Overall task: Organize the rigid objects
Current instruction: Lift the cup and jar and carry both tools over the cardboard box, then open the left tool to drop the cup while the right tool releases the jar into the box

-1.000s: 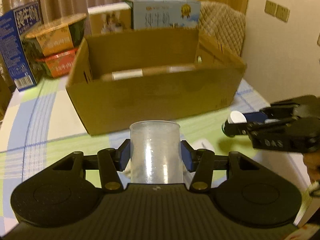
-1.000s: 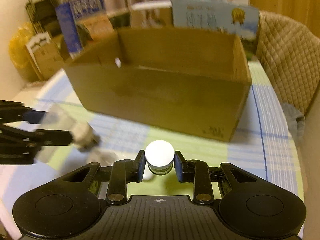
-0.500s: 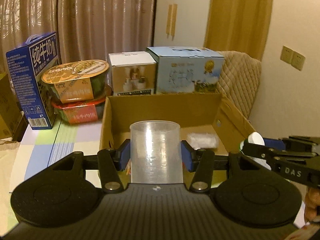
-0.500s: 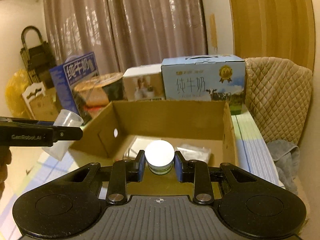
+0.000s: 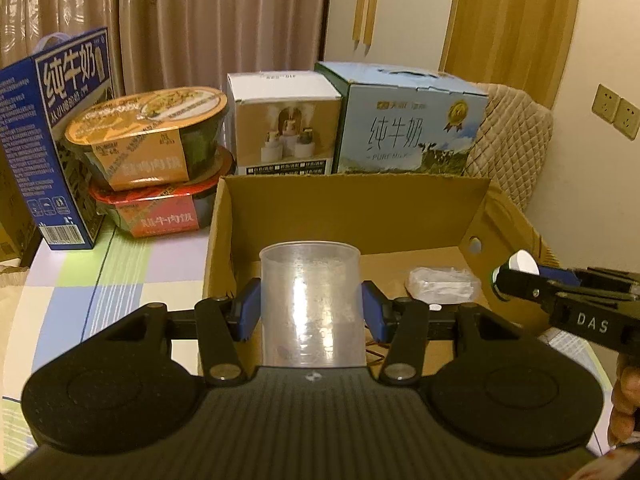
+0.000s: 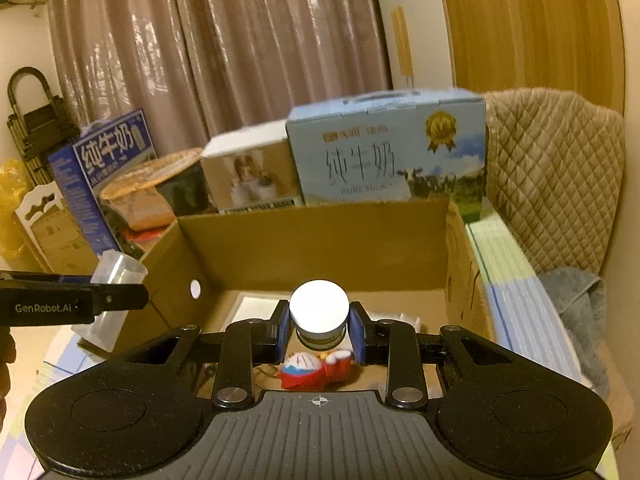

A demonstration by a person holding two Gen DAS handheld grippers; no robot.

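Note:
My left gripper is shut on a clear plastic cup, held upright above the near left part of the open cardboard box. My right gripper is shut on a small jar with a white lid, held over the box interior. The right gripper with its jar also shows in the left wrist view, at the box's right wall. The left gripper with the cup shows in the right wrist view, at the box's left wall. A red and white toy and a clear plastic packet lie inside the box.
Behind the box stand a light blue milk carton, a white carton, two stacked instant food bowls and a dark blue milk carton. A quilted chair with a grey cloth stands right. The checked tablecloth shows left.
Both grippers rose from in front of the box to above its interior, each still holding its object. The right gripper moved further over the box, so the toy inside came into view.

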